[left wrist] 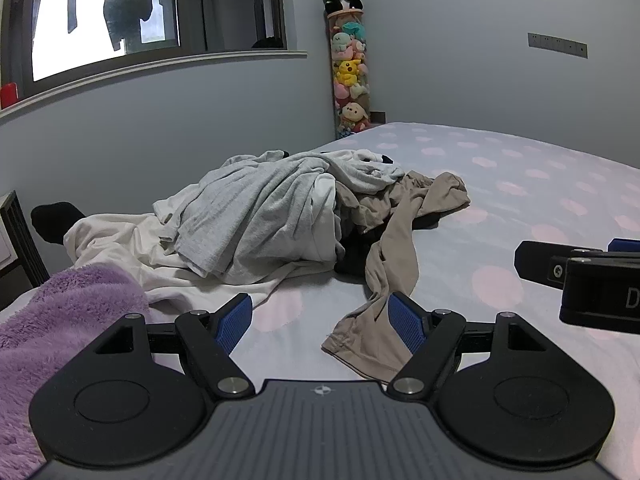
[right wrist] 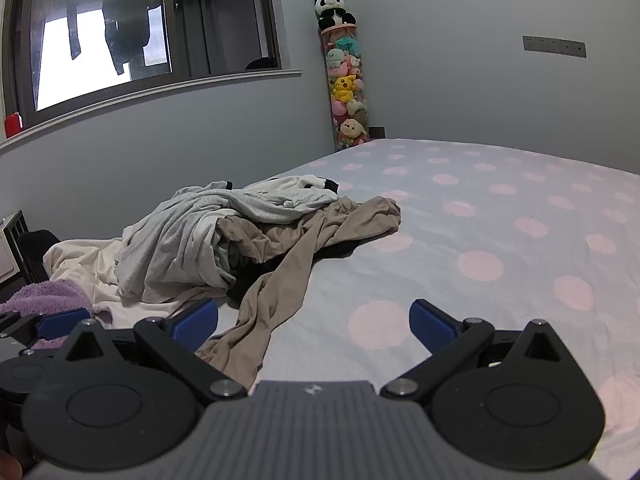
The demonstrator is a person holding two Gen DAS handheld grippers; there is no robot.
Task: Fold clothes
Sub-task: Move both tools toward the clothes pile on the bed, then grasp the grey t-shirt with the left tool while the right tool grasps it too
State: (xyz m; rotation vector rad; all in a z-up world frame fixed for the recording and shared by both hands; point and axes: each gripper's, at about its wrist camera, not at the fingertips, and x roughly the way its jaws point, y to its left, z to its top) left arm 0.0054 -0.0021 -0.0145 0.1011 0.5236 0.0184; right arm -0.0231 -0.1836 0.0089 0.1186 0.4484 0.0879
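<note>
A heap of clothes lies on the bed (left wrist: 520, 184): a grey garment (left wrist: 256, 208) on top, a white one (left wrist: 120, 240) spread under it, and tan trousers (left wrist: 392, 248) whose leg trails toward me. My left gripper (left wrist: 320, 320) is open, low over the sheet, its right finger beside the trouser leg's end. In the right wrist view the same heap (right wrist: 192, 240) and tan trousers (right wrist: 280, 280) lie ahead to the left. My right gripper (right wrist: 314, 322) is open over bare sheet, the trouser cuff near its left finger. Its body shows at the left view's right edge (left wrist: 592, 280).
A purple fluffy blanket (left wrist: 52, 320) covers the near left corner. A black sock (left wrist: 56, 220) lies at the bed's left edge by a dark bedside stand (left wrist: 20, 232). A tall tube of plush toys (left wrist: 350, 68) stands in the room corner. The dotted sheet (right wrist: 500, 240) stretches right.
</note>
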